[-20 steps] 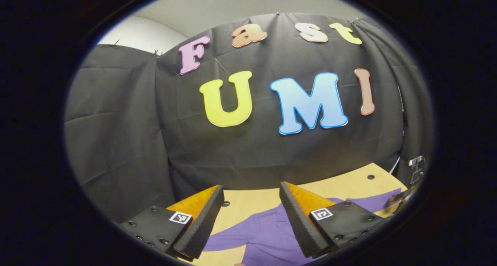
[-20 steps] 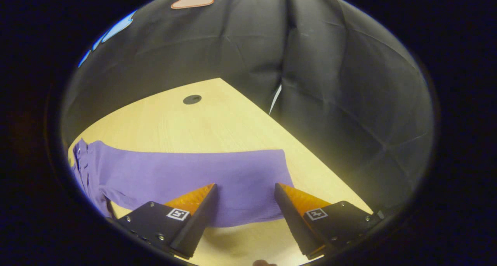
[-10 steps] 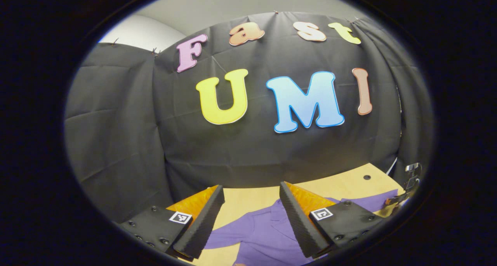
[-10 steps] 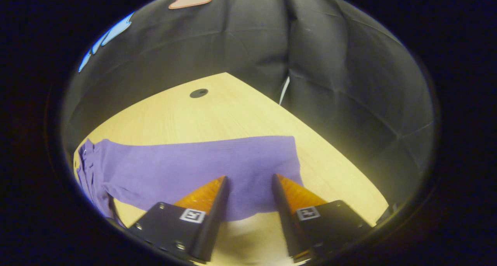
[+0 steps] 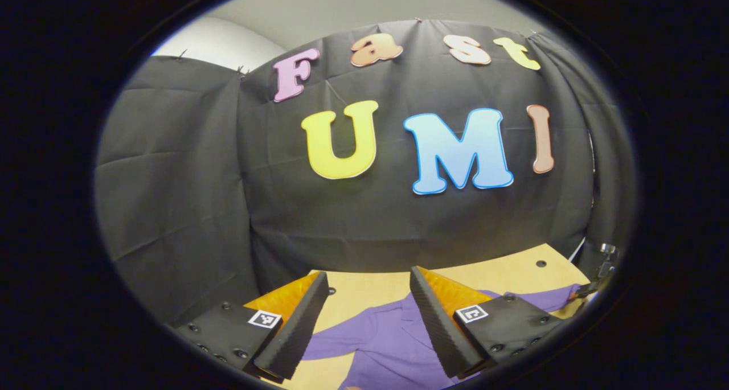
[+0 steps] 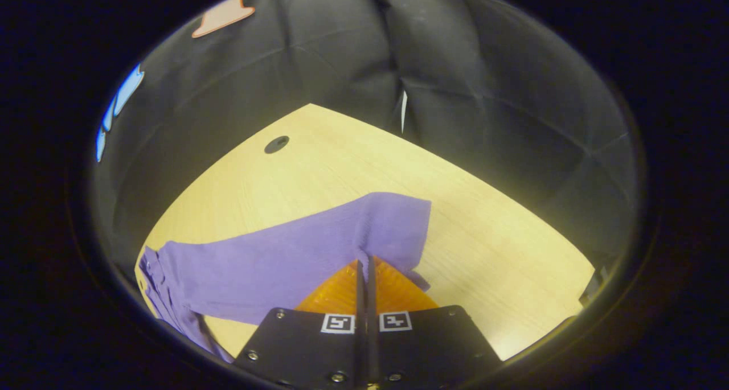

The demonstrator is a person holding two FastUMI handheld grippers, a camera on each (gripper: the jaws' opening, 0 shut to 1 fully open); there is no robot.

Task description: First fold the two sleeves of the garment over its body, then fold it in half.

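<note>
1. Purple fabric is what your right gripper (image 6: 364, 262) has pinched: its two orange fingers are pressed together on the end of the garment's sleeve (image 6: 342, 236), near the cuff, and the cloth puckers where they bite.
2. That sleeve stretches from the pinch back toward the lower left of the right gripper view, lying across the light wooden table (image 6: 484, 219).
3. Your left gripper (image 5: 369, 282) hangs above the garment (image 5: 393, 339) with its fingers spread wide and nothing between them.
4. In the left gripper view the garment lies flat on the table, its body below the fingers and a sleeve reaching off to the right.
5. A small dark hole (image 6: 276, 144) marks the tabletop beyond the sleeve.
</note>
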